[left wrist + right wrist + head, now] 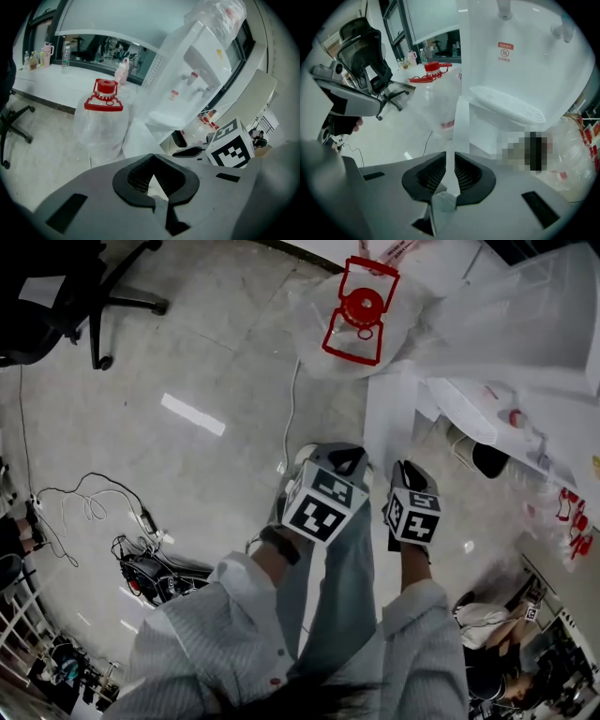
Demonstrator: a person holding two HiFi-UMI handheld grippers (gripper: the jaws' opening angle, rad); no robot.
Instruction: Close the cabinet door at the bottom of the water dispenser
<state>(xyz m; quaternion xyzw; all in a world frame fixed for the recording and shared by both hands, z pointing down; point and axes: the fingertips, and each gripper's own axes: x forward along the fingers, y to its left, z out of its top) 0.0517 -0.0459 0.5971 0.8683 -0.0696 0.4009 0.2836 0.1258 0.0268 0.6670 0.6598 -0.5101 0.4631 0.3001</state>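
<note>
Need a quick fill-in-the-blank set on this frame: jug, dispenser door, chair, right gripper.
The cap on the water jug is ___.
The cabinet door under the water dispenser stands ___.
In the head view, the office chair sits at the top ___.
The right gripper has its jaws ___, with nothing held.

Missing words: red; open; left; shut.
</note>
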